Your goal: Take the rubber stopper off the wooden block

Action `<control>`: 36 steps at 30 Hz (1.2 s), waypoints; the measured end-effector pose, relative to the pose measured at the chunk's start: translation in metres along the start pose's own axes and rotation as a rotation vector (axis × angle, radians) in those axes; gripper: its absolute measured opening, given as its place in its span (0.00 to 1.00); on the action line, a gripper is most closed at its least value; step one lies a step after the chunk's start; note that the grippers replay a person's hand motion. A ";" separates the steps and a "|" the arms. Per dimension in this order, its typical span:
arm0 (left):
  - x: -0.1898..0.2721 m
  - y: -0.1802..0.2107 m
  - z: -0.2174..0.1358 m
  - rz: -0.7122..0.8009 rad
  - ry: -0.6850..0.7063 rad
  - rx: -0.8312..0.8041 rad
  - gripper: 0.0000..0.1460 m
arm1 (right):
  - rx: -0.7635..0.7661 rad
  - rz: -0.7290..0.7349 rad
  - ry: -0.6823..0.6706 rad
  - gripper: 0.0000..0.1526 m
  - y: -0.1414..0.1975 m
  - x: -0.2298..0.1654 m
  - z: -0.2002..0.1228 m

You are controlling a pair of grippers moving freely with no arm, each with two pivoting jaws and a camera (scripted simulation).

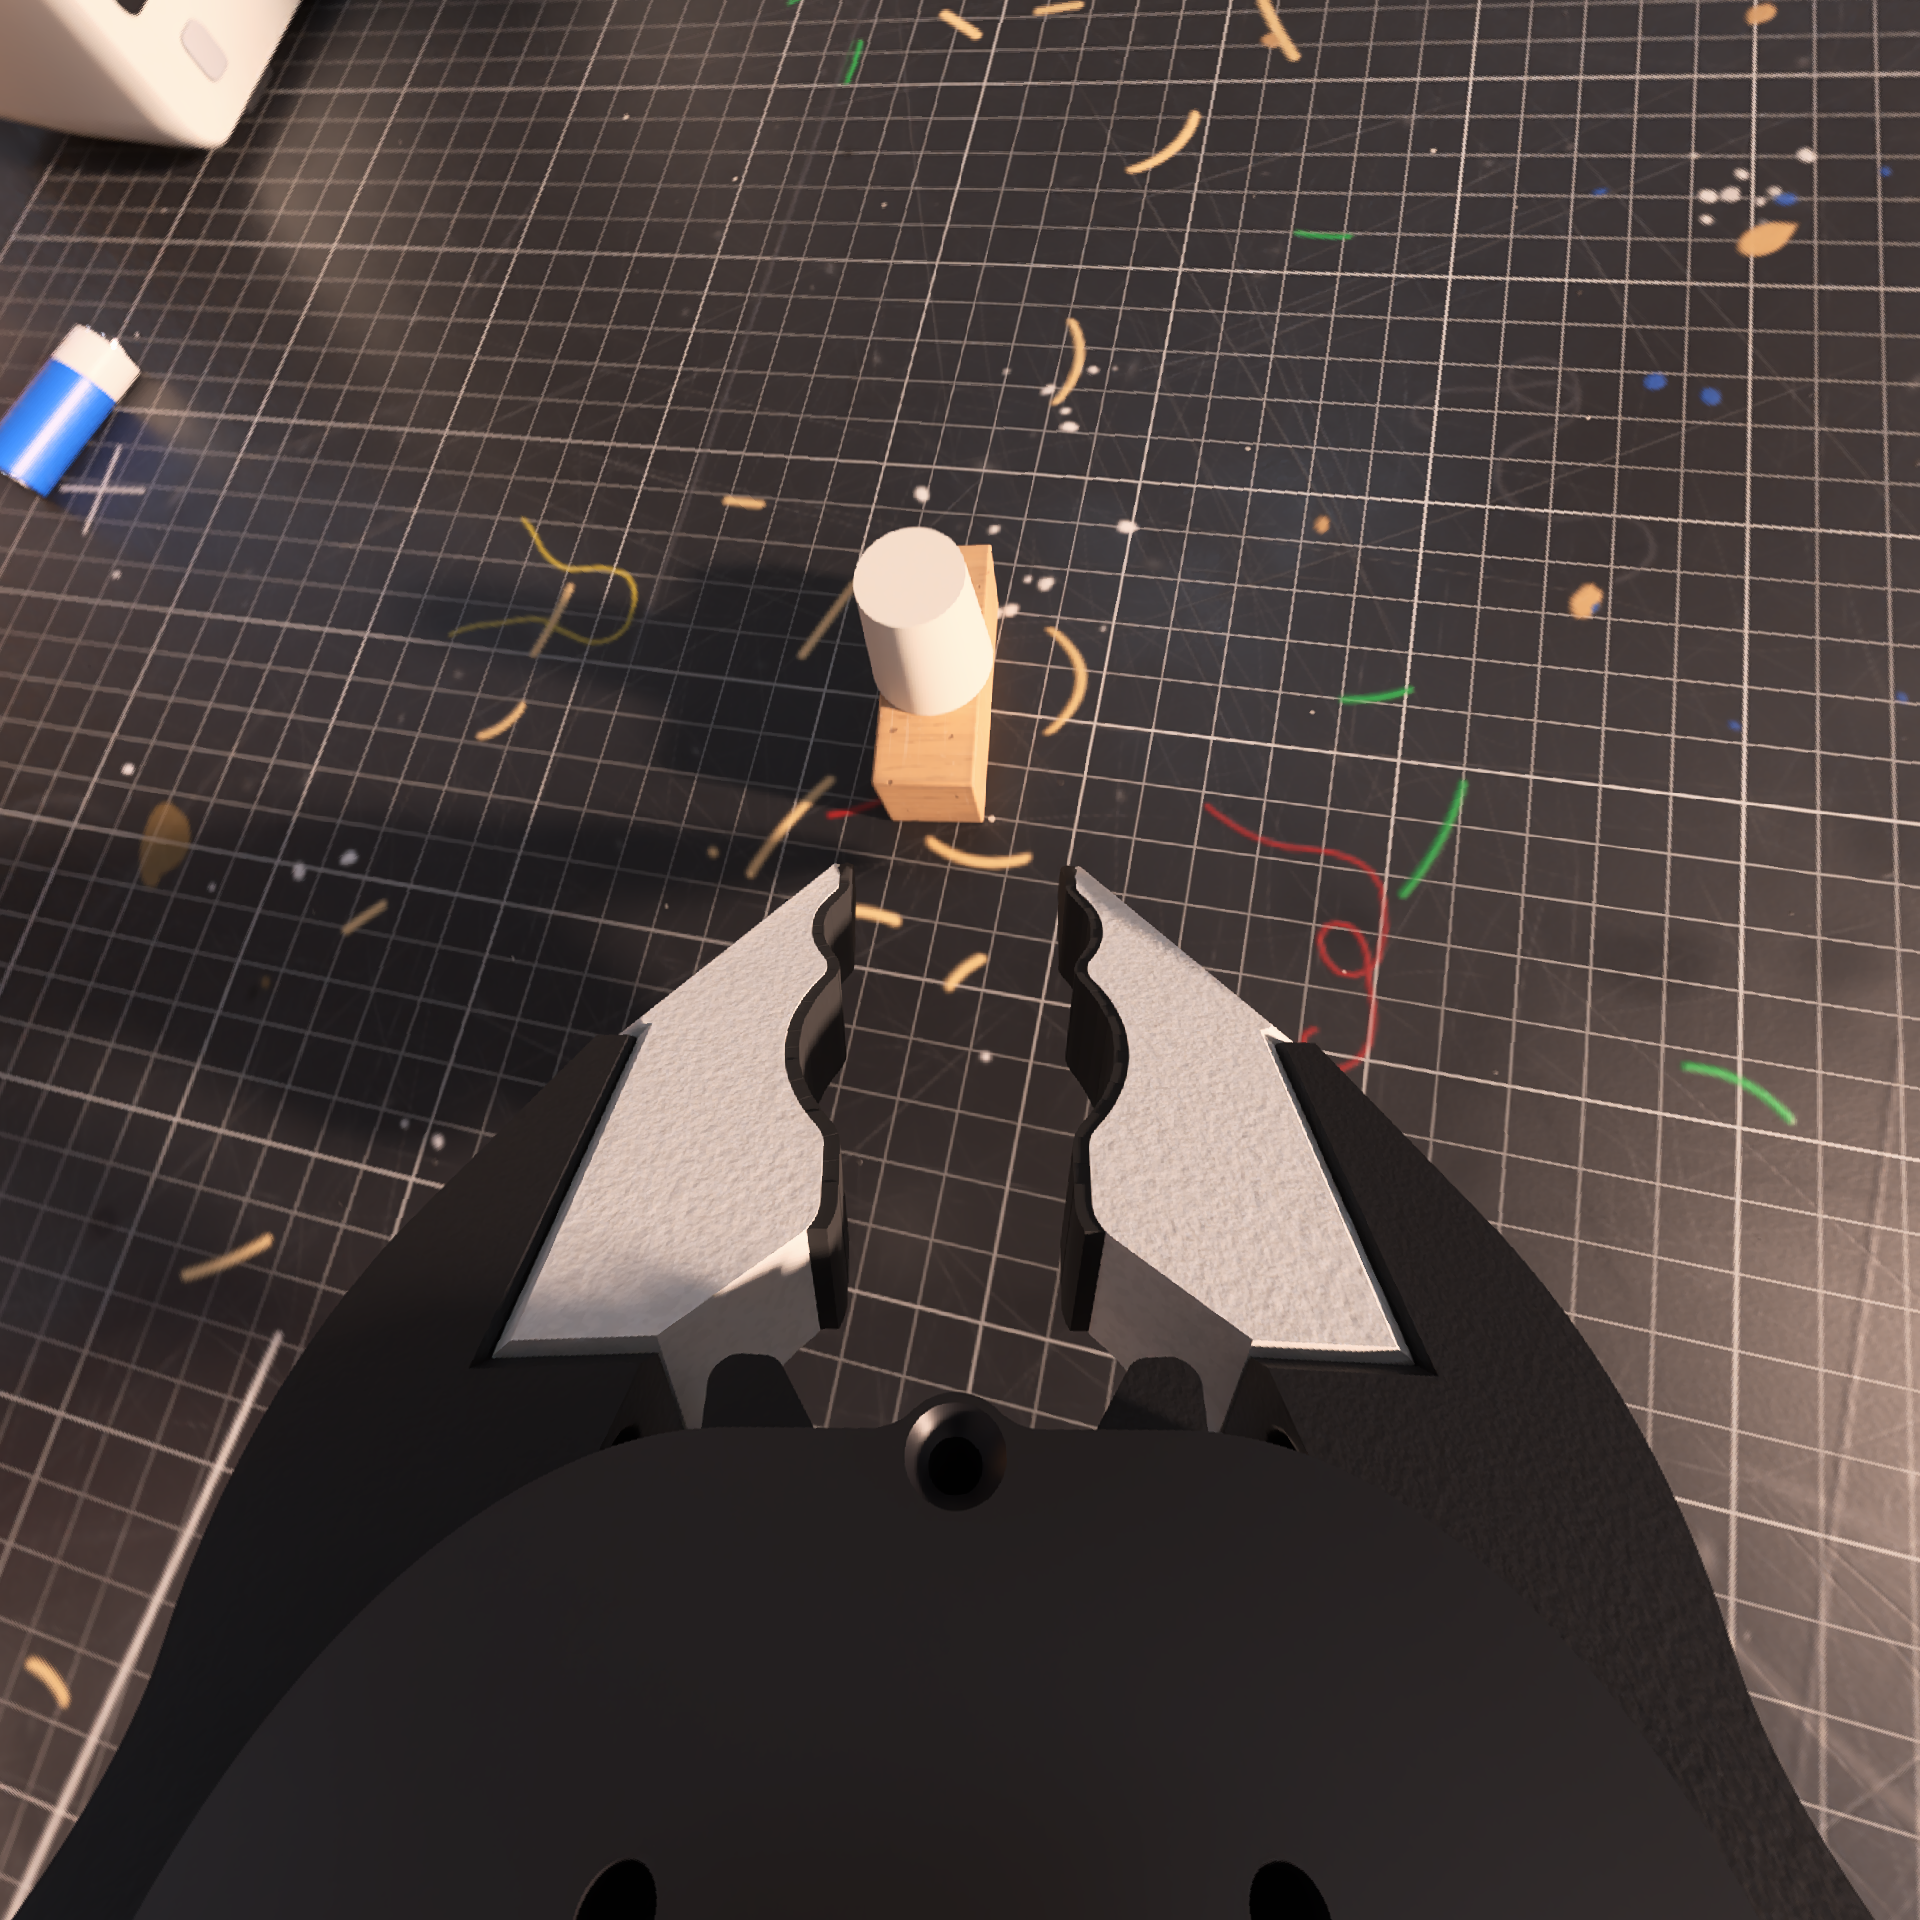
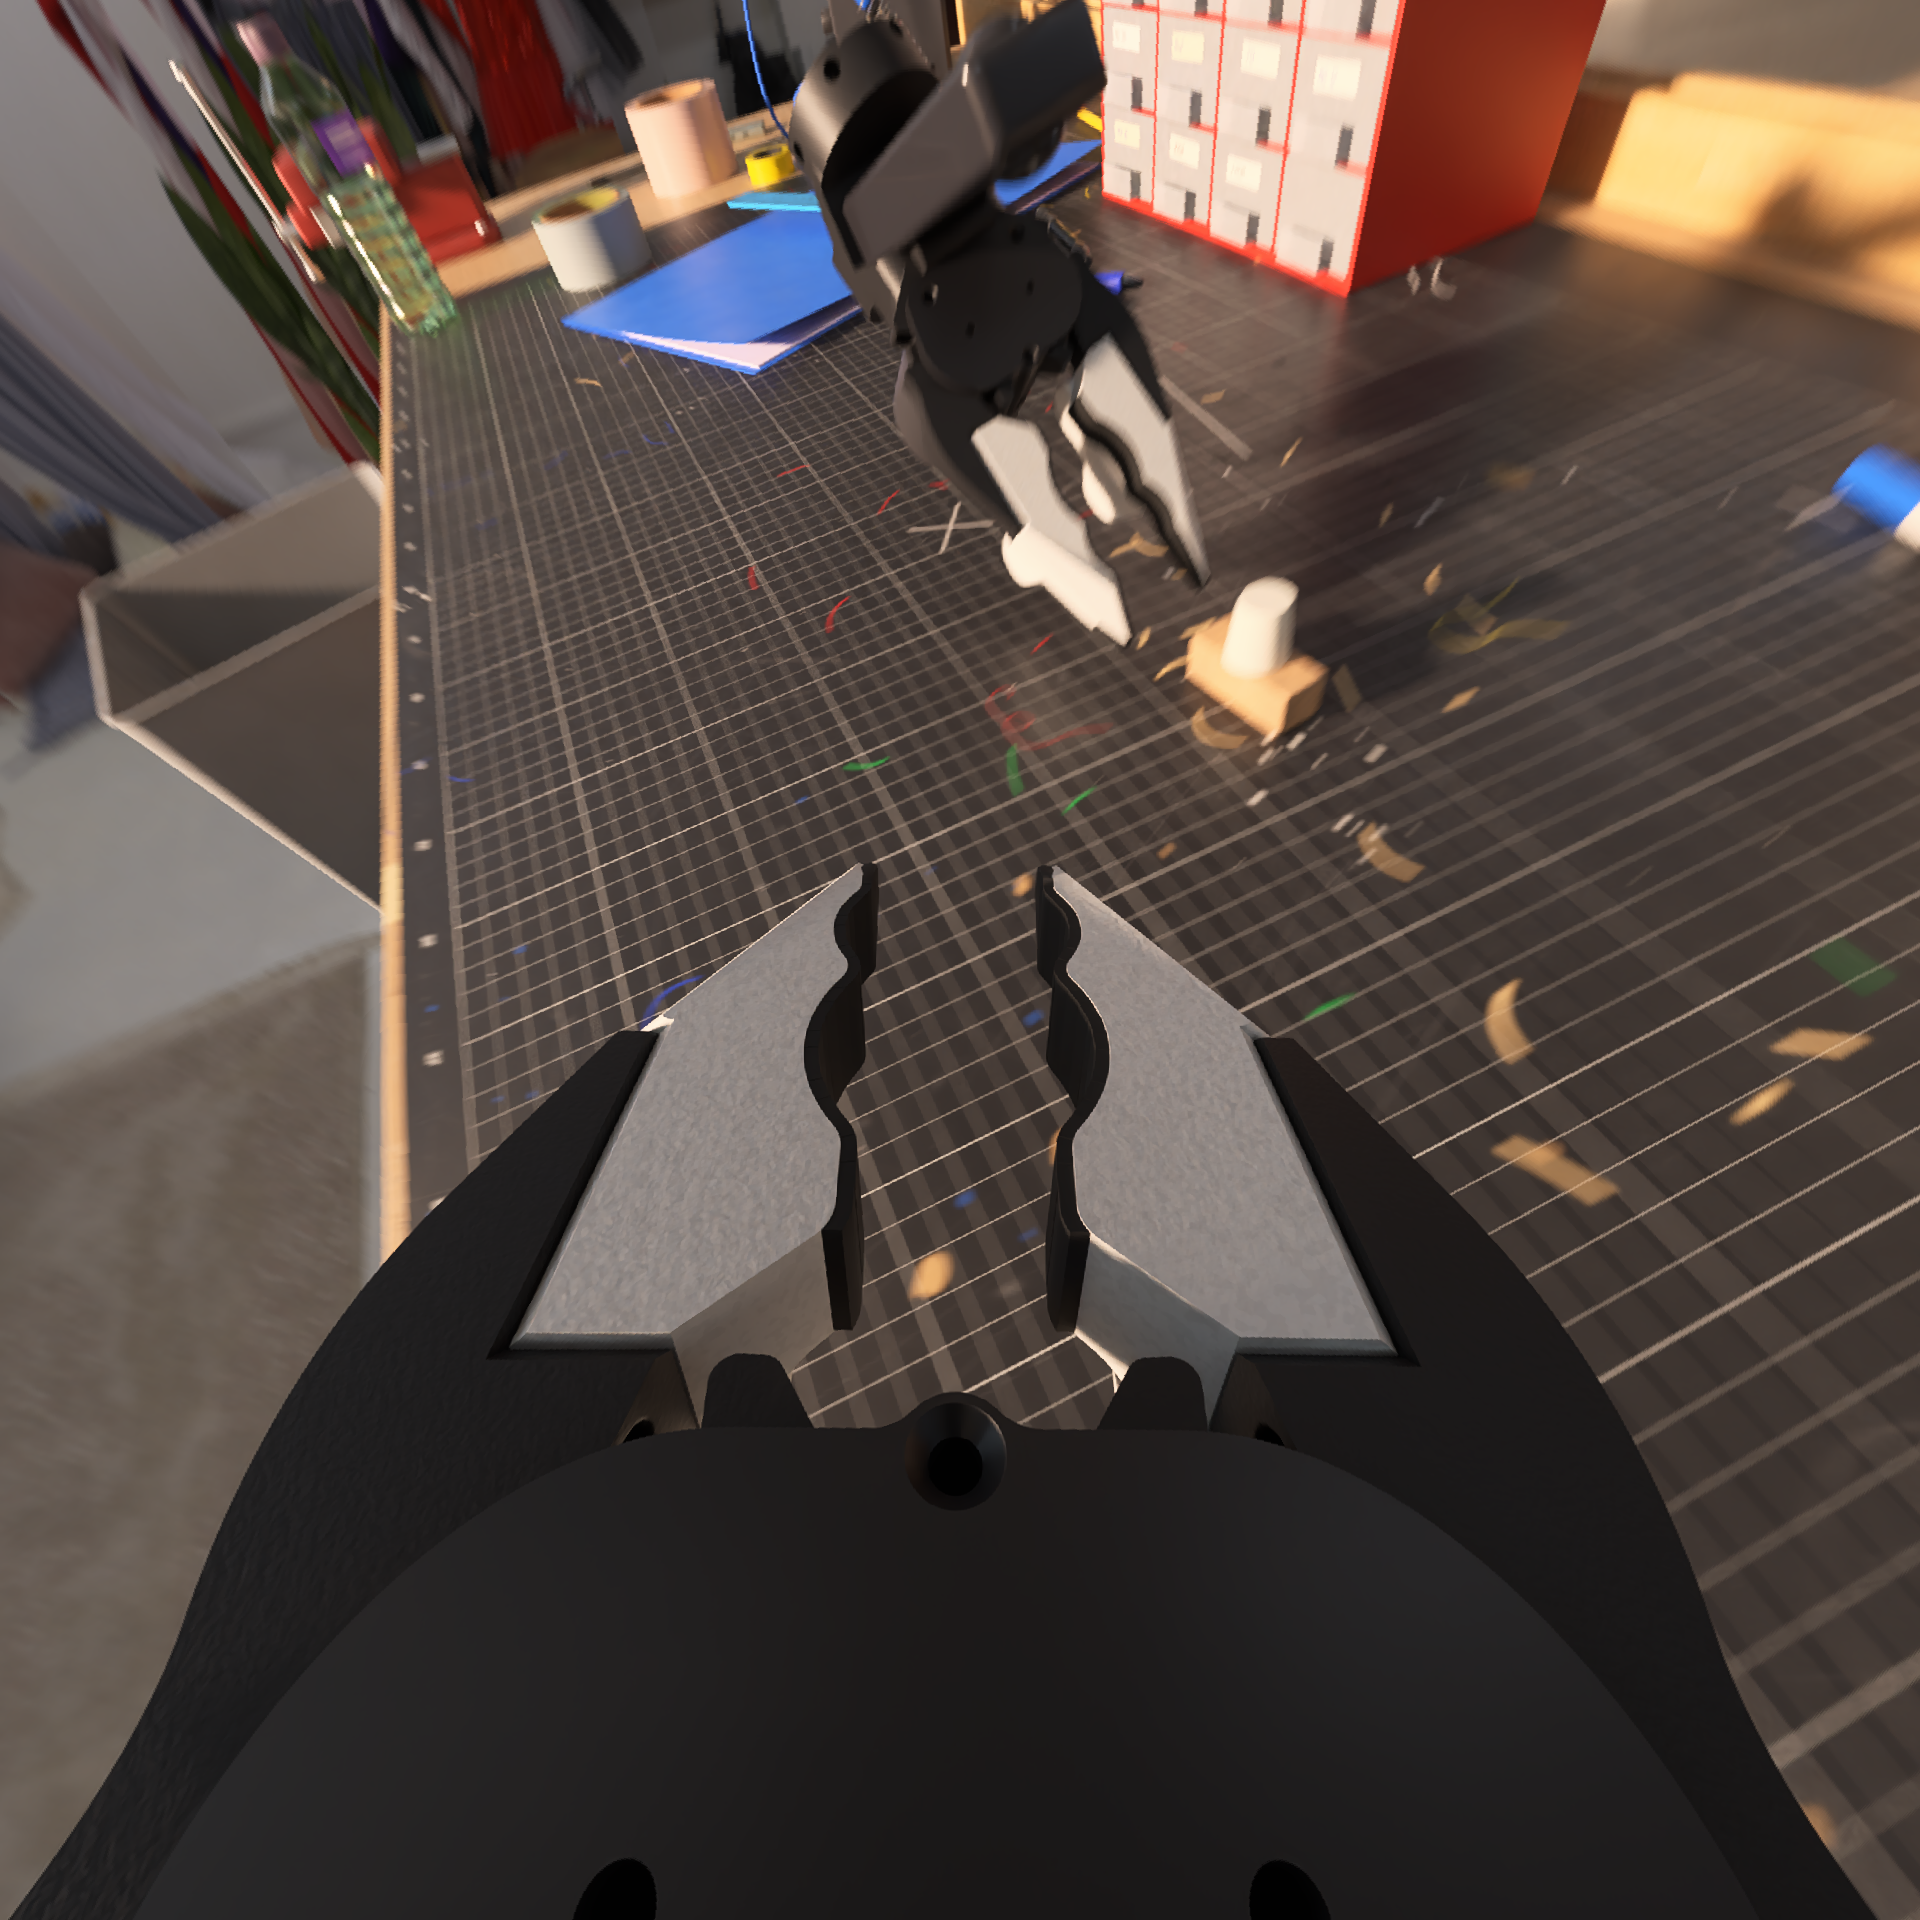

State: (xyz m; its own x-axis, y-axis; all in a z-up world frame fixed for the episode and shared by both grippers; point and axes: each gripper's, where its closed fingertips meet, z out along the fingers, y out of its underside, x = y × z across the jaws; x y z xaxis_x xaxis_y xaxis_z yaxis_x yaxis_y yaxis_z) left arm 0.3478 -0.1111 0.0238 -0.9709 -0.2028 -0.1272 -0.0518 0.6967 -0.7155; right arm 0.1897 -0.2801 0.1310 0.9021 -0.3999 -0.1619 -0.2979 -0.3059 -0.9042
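Note:
A white rubber stopper (image 1: 921,621) stands upright on a small wooden block (image 1: 932,758) on the dark cutting mat. My left gripper (image 1: 954,881) is open and empty, hovering above and just short of the block, fingers pointing at it. In the right wrist view the stopper (image 2: 1259,627) and block (image 2: 1262,686) sit at middle right, with the left gripper (image 2: 1162,608) hanging just above and to the left of them. My right gripper (image 2: 954,881) is open and empty, well back from the block, near the mat's left edge.
A blue and white cylinder (image 1: 64,407) lies at the left, a white box (image 1: 135,62) at the far left corner. Across the bench stand a red drawer cabinet (image 2: 1320,125), a blue folder (image 2: 727,296), tape rolls (image 2: 590,244) and a bottle (image 2: 353,197). A grey bin (image 2: 239,665) hangs off the bench edge. Shavings and wire scraps litter the mat.

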 end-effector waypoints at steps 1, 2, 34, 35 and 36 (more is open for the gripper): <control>-0.001 -0.001 0.001 0.014 0.004 -0.001 0.27 | -0.015 -0.053 0.007 0.20 -0.016 0.010 0.000; -0.001 -0.003 0.003 0.024 0.007 -0.001 0.27 | -0.029 -0.104 0.026 0.20 -0.035 0.023 -0.001; -0.003 -0.012 0.024 0.000 0.092 0.064 0.29 | -0.701 -0.528 -0.289 0.15 -0.004 0.120 0.204; -0.002 -0.012 0.024 0.001 0.099 0.065 0.30 | -0.696 -0.506 -0.296 0.15 -0.004 0.121 0.203; -0.002 -0.013 0.025 0.004 0.101 0.067 0.30 | -0.696 -0.496 -0.303 0.15 -0.005 0.121 0.201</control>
State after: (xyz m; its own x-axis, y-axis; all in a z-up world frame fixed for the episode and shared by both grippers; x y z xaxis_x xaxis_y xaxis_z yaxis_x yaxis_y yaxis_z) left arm 0.3560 -0.1368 0.0164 -0.9898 -0.1277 -0.0627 -0.0356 0.6491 -0.7599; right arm 0.3627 -0.1530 0.0362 0.9913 0.1314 -0.0033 0.1144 -0.8750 -0.4705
